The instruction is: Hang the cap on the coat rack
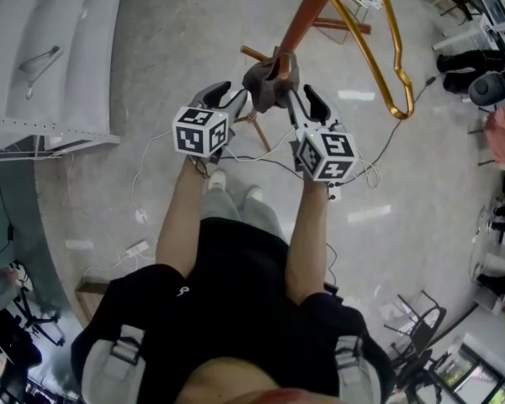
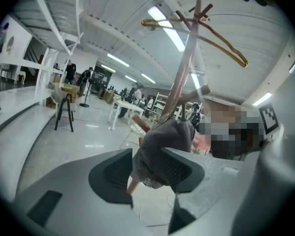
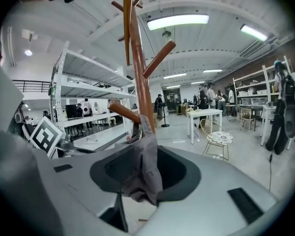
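Observation:
A grey-brown cap (image 1: 269, 78) hangs against the pole of the brown wooden coat rack (image 1: 307, 11), at one of its lower pegs (image 3: 125, 113). My left gripper (image 1: 230, 98) is at the cap's left side and my right gripper (image 1: 303, 99) at its right side. In the left gripper view the cap (image 2: 162, 149) sits between the spread jaws of the left gripper (image 2: 147, 173). In the right gripper view loose cap fabric (image 3: 145, 166) droops between the parted jaws of the right gripper (image 3: 146, 177). Both grippers are open, with neither clamping the cloth.
A gold wire hanger (image 1: 387, 49) hangs from the rack's top. White shelving (image 1: 59, 57) stands at the left, and cables with a power strip (image 1: 139, 247) lie on the floor. A white table (image 3: 204, 114) and a wire chair (image 3: 219, 139) stand beyond the rack.

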The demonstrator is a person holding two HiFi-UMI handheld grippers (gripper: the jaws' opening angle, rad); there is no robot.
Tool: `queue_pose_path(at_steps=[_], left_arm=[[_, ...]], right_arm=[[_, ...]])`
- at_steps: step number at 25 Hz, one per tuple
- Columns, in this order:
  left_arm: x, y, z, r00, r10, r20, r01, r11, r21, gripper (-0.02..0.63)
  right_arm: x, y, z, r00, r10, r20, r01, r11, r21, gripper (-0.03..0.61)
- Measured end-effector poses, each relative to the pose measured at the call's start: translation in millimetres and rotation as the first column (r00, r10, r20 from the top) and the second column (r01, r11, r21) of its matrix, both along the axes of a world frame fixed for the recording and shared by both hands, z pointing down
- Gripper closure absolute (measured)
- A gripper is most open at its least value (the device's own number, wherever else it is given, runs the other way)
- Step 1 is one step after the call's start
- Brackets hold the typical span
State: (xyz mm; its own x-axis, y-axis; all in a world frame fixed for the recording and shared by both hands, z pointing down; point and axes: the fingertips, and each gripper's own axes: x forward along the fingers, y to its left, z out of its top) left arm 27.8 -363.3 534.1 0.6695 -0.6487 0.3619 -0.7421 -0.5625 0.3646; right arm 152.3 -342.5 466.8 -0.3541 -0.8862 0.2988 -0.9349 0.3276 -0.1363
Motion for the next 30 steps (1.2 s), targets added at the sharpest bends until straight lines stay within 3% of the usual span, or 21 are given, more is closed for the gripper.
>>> queue_pose_path(at_steps=[5,7,9,11,13,15,17,22,30], left_arm=[[-11.7,-4.3,-72.4,0.993,-0.104,-0.062,0.114,0.976,0.188,0.476],[-19.3,-5.0,-103.3,0.982,-0.166,-0.093,0.185,0.951,0.247,0.540],[-27.0,-2.4,-131.5,0.963,-0.238,-0.127,0.265,0.919,0.292,0.601],[-33.6,7.9,-153.5,0.941,-0.299,-0.160,0.336,0.887,0.316,0.614],[-37.9,26.7,-166.6,0.930,-0.335,-0.154,0.368,0.864,0.342,0.615],[-39.8,44.3,-174.5,0.927,-0.355,-0.117,0.372,0.847,0.379,0.615],[-39.7,55.6,-181.9,0.925,-0.367,-0.099,0.374,0.832,0.408,0.615],[-37.3,74.6,-189.8,0.923,-0.376,-0.077,0.369,0.812,0.453,0.615],[-36.8,85.5,-181.3,0.916,-0.399,-0.038,0.371,0.808,0.458,0.615]], right_arm=[[15.9,6.3,-29.1,1.000,0.007,0.012,-0.008,0.993,0.114,0.490],[21.4,9.9,-50.2,0.999,0.015,0.030,-0.020,0.987,0.161,0.508],[27.4,15.2,-73.8,0.998,0.015,0.066,-0.029,0.976,0.214,0.568],[30.0,26.2,-93.8,0.997,-0.002,0.079,-0.019,0.965,0.261,0.575],[31.8,45.4,-112.7,0.998,-0.015,0.066,-0.008,0.942,0.335,0.583],[37.1,65.6,-132.7,0.998,-0.019,0.064,-0.011,0.901,0.435,0.583],[40.8,76.1,-140.2,0.999,-0.025,0.042,0.003,0.887,0.462,0.583],[43.7,87.0,-137.6,0.999,-0.049,0.006,0.041,0.884,0.466,0.583],[37.6,88.5,-128.7,0.993,-0.115,0.006,0.100,0.881,0.463,0.583]])
